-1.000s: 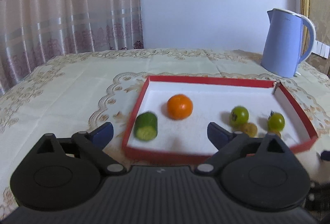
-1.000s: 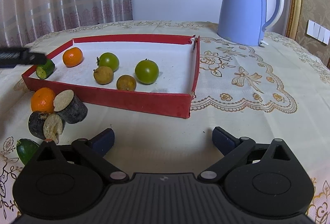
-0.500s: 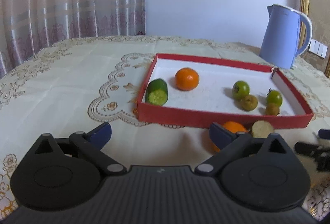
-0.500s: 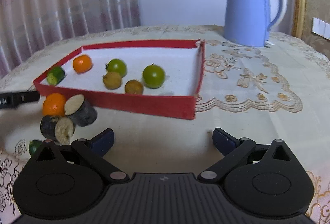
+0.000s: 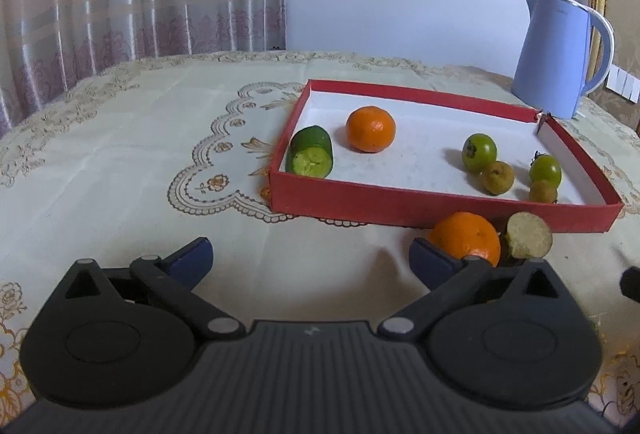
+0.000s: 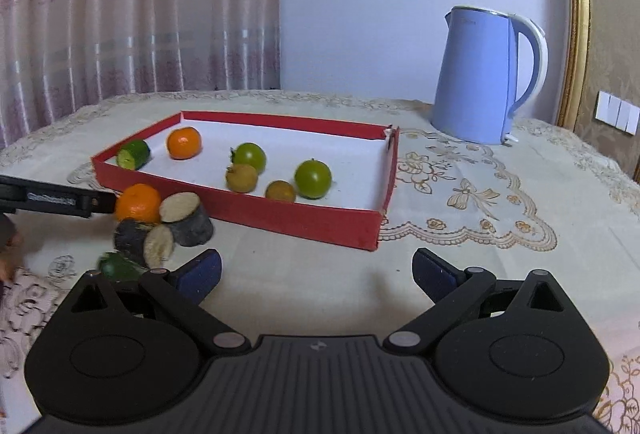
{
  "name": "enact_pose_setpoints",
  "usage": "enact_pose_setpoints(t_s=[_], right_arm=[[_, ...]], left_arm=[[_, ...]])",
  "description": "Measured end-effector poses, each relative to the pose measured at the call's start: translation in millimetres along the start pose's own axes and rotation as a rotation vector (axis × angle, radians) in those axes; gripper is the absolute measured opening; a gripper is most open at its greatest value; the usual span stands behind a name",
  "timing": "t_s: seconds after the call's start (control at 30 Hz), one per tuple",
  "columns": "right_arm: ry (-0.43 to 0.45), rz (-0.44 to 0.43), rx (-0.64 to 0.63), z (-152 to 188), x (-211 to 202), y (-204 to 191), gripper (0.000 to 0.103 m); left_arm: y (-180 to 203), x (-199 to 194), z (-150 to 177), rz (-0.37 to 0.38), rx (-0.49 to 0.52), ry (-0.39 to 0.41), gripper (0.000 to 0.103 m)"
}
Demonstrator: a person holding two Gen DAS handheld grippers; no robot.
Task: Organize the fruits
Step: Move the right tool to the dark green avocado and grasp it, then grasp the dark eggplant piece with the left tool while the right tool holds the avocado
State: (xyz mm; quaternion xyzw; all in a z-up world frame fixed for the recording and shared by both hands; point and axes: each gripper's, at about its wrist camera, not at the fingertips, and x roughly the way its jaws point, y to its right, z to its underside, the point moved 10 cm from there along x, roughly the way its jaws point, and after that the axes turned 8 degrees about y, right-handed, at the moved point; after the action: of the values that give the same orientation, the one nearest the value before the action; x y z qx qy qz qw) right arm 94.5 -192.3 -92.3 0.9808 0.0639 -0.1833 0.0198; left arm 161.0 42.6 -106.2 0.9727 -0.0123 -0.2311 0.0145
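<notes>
Showing only at right wrist: second dark-skinned chunk.

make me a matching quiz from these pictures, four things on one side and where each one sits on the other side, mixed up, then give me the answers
Things:
1. kettle
2. cut cucumber
3. loose orange
4. left tool

Places:
A. on the cloth, just outside the tray's near wall
B. inside the red tray, in a near corner
C. on the table beyond the tray's far corner
D. open over bare tablecloth, nothing between its fingers

Pairs: 1-C, 2-B, 3-A, 4-D
</notes>
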Motion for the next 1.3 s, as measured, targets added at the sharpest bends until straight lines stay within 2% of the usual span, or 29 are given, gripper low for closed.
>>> enact_pose_setpoints(t_s=[0.13, 0.33, 0.47, 0.5, 0.6, 0.7, 0.8, 0.87, 1.03, 1.13, 1.17, 1.3], right_arm=[[0.007, -0.107, 0.044, -7.7, -18.6, -16.7, 0.102], [-0.003, -0.195, -0.022, -6.2, -31.2, -62.9, 0.099], [-0.048, -0.216, -0.049, 2.8, -21.5, -82.4, 0.074], [-0.064, -0.216, -0.045, 5.7, -18.1, -84.5, 0.065], [-0.099, -0.25, -0.02, 11.8, -12.1, -91.7, 0.06], [-0.092, -0.231, -0.054, 13.3, -9.5, -98.3, 0.056], [-0.089, -0.224, -0.069, 14.0, -7.1, -103.0, 0.037], [-0.097, -0.234, -0.072, 15.7, -4.0, -106.4, 0.031], [-0.074, -0.216, -0.065, 14.1, -5.2, -103.5, 0.03], [-0.047, -0.143, -0.076, 6.4, -4.4, -85.8, 0.03], [-0.047, -0.095, -0.063, 3.9, -1.8, -73.3, 0.03], [-0.084, 0.044, 0.021, 2.9, 15.1, -23.5, 0.03]], left_arm=[[-1.3, 2.5, 3.0, 0.005, -0.016, -0.022, 0.103], [-2.5, 1.4, 2.9, 0.015, -0.032, -0.015, 0.103], [-3.3, 0.8, 2.7, 0.02, -0.04, -0.014, 0.103], [-3.5, 0.9, 2.8, 0.02, -0.041, -0.015, 0.103], [-2.8, 1.4, 3.2, 0.024, -0.043, -0.018, 0.103], [-2.6, 1.5, 3.5, 0.028, -0.045, -0.018, 0.103], [-2.4, 1.4, 3.7, 0.031, -0.047, -0.02, 0.103], [-2.9, 1.2, 4.0, 0.032, -0.049, -0.019, 0.103], [-3.4, 1.4, 4.0, 0.034, -0.052, -0.019, 0.103], [-3.3, 1.2, 3.7, 0.035, -0.053, -0.018, 0.103], [-2.9, 0.9, 3.4, 0.036, -0.055, -0.015, 0.103], [-2.5, -3.8, 2.1, 0.051, -0.061, 0.003, 0.103]])
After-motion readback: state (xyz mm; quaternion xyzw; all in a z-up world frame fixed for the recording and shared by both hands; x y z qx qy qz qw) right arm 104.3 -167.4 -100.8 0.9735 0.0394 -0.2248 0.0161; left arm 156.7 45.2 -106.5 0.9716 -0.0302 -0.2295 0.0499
